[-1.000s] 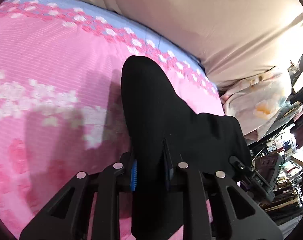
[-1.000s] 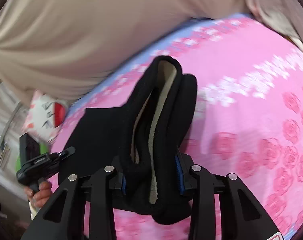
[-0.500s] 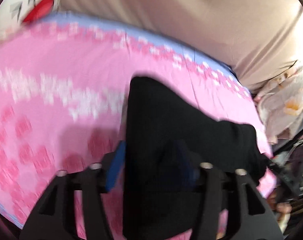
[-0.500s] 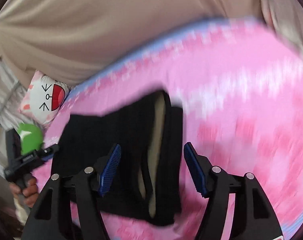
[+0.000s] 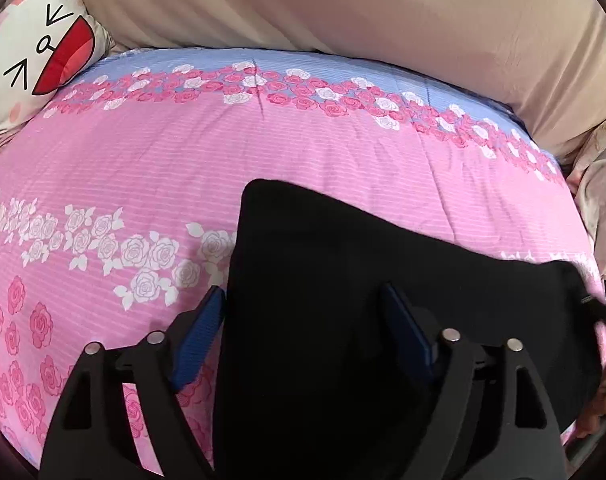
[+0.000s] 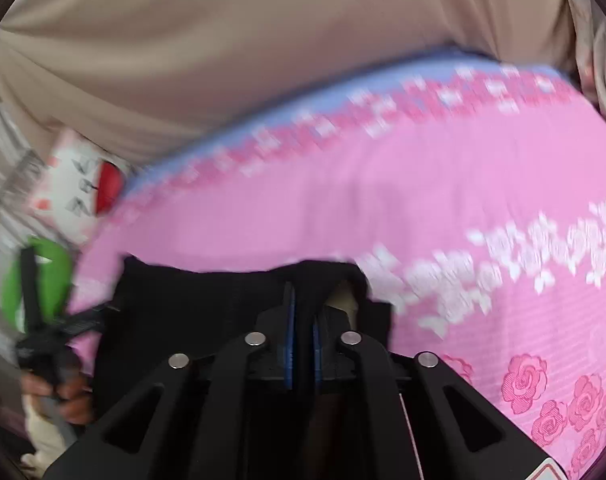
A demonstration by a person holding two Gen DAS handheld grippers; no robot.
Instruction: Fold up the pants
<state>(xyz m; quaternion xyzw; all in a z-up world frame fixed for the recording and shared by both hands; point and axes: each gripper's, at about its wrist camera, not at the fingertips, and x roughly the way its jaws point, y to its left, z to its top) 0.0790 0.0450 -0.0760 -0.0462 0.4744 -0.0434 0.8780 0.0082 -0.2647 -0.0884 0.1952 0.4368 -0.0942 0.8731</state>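
Observation:
The black pants (image 5: 343, 288) lie folded on the pink rose-print bedspread (image 5: 183, 160). My left gripper (image 5: 303, 320) is open, its blue pads (image 5: 201, 328) spread either side of the pants' left edge, above the cloth. In the right wrist view, which is blurred, my right gripper (image 6: 301, 312) has its pads close together over the right end of the pants (image 6: 207, 292), where a beige lining (image 6: 343, 300) shows. I cannot tell whether cloth is pinched between them.
A beige curtain or sheet (image 5: 343, 8) hangs behind the bed. A white cartoon-face pillow (image 5: 35, 52) lies at the far left corner. Another pale pillow (image 5: 599, 184) sits at the right edge. The left gripper and hand (image 6: 51, 344) show in the right wrist view.
Both grippers let go of the pants, which now lie flat on the bed. The left jaws stay wide open. The right jaws opened, then closed again.

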